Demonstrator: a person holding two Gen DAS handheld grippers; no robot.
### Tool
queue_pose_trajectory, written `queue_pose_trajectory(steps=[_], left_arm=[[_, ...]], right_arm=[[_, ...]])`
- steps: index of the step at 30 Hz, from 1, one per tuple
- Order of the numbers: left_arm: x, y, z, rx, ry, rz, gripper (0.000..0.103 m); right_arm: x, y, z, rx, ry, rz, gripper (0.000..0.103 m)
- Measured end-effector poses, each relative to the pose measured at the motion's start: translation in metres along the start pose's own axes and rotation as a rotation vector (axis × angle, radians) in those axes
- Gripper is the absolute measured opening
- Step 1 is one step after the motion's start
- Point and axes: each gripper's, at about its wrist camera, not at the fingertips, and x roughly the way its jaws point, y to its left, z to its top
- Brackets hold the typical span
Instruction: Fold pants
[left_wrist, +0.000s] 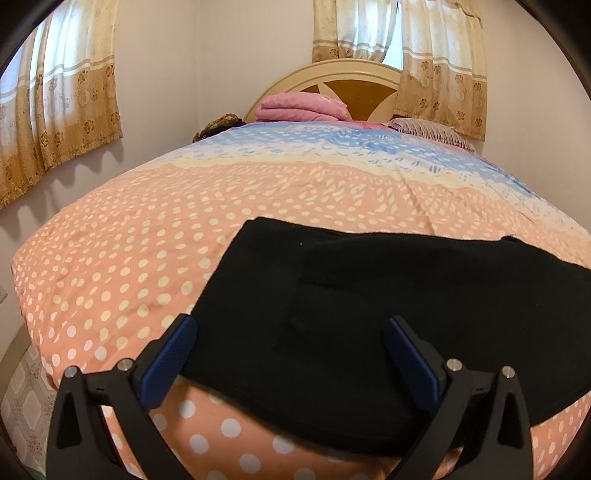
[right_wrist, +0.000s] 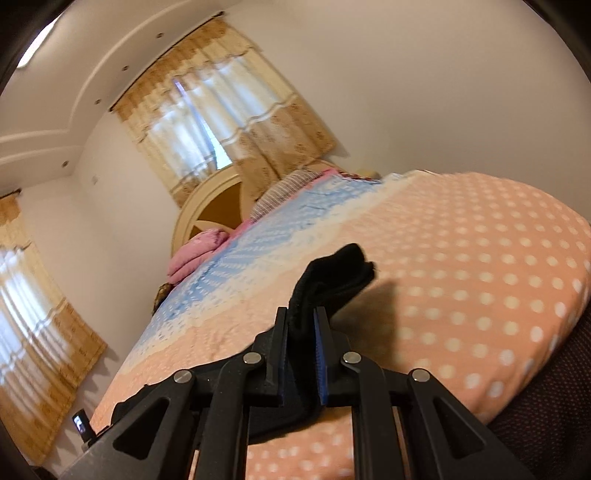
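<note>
Black pants (left_wrist: 369, 295), edge cut off (right) — hidden under right tool (right_wrist: 301, 321)

The left wrist camera looks forward and down past its tongs (left_wrist: 290, 332), close over the bed (left_wrist: 110, 240), toward the headboard (left_wrist: 343, 86). The right wrist camera sits low, tilted, behind its tongs (right_wrist: 301, 323). Both share bed, headboard and curtains (left_wrist: 439, 55).

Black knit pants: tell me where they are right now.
The black knit pants lie on the near end of the peach polka-dot bedspread, just ahead of the open left gripper; the right gripper pinches one end.
</note>
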Motion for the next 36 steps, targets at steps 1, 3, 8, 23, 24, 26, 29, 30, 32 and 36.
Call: queue_pose_trajectory(steps=[1, 3, 8, 23, 24, 26, 29, 30, 32, 36], left_arm=[[0.000, 0.000, -0.001, 0.004, -0.001, 0.006, 0.103], [0.001, -0.002, -0.001, 0.009, -0.003, 0.014, 0.103], [0.001, -0.002, -0.004, 0.009, -0.006, 0.020, 0.103], [0.000, -0.002, -0.005, 0.009, -0.009, 0.027, 0.103], [0.000, -0.002, -0.005, 0.009, -0.009, 0.027, 0.103], [0.000, -0.002, -0.004, 0.009, -0.008, 0.027, 0.103], [0.000, -0.002, -0.005, 0.009, -0.008, 0.027, 0.103], [0.000, -0.002, -0.005, 0.009, -0.008, 0.027, 0.103], [0.000, -0.002, -0.005, 0.009, -0.008, 0.027, 0.103], [0.000, -0.002, -0.004, 0.008, -0.008, 0.027, 0.103]], right_arm=[[0.000, 0.006, 0.000, -0.011, -0.001, 0.008, 0.012], [0.001, 0.018, 0.001, -0.035, -0.003, 0.029, 0.012], [0.003, 0.046, 0.003, -0.083, -0.006, 0.080, 0.012], [0.038, 0.132, -0.011, -0.199, 0.063, 0.236, 0.012], [0.040, 0.134, -0.013, -0.200, 0.067, 0.243, 0.012], [0.047, 0.142, -0.017, -0.207, 0.079, 0.260, 0.012], [0.060, 0.153, -0.024, -0.216, 0.103, 0.283, 0.012], [0.065, 0.159, -0.027, -0.219, 0.113, 0.289, 0.012], [0.073, 0.164, -0.032, -0.223, 0.129, 0.301, 0.011], [0.091, 0.178, -0.044, -0.233, 0.167, 0.323, 0.011]])
